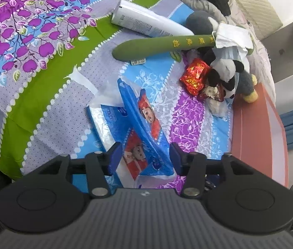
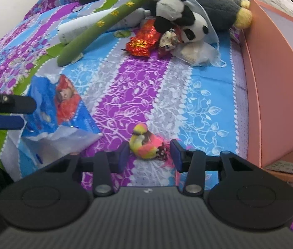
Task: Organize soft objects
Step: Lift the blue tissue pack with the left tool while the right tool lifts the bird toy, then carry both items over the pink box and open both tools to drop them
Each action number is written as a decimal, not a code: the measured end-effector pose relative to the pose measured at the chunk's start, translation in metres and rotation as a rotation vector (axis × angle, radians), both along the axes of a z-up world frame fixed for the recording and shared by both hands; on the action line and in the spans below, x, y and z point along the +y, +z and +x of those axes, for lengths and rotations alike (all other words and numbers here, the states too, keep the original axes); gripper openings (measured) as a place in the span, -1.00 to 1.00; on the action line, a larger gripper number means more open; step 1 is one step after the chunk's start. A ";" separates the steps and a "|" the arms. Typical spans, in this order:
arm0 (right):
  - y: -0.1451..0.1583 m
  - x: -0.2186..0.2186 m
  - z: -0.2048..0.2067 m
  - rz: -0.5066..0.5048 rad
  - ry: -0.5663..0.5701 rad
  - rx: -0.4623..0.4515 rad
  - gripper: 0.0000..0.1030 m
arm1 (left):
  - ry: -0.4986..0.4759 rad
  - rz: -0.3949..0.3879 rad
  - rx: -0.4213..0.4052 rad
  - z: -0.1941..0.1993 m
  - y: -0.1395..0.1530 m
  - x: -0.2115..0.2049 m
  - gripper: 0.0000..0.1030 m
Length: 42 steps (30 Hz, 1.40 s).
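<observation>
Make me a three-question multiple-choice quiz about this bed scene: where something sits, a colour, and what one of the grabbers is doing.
1. Where is the small toy bird?
A. Between the right gripper fingers
B. Inside the orange box
C. On the panda plush

2. What colour is the long plush stick?
A. Red
B. Green
C. White

3. The left gripper is:
A. Open over the blue tissue packs
C. Clamped on the white bottle
B. Holding the panda plush

Answers: 1 A, the bird lies on the sheet between the pads. 2 B, it is green with yellow characters. 3 A, gaps show beside both pads.
</observation>
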State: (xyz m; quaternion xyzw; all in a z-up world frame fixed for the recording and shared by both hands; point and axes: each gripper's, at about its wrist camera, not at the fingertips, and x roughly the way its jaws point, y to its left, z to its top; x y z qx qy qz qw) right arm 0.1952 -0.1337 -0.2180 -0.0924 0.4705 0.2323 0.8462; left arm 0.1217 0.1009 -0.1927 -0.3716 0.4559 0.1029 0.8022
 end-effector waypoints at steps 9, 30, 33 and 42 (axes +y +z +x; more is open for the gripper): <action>0.007 -0.005 0.004 0.057 -0.041 0.012 -0.24 | -0.012 0.039 0.028 0.014 -0.012 -0.009 0.09; 0.036 -0.033 -0.003 0.167 -0.173 0.007 -0.42 | -0.147 0.163 -0.037 0.012 0.018 -0.030 -0.86; 0.044 -0.037 -0.004 0.181 -0.187 -0.006 -0.44 | -0.178 0.189 -0.064 0.008 0.031 -0.034 -0.86; 0.087 -0.048 -0.013 0.248 -0.220 -0.075 -0.45 | -0.281 0.248 -0.160 0.009 0.082 -0.050 -0.86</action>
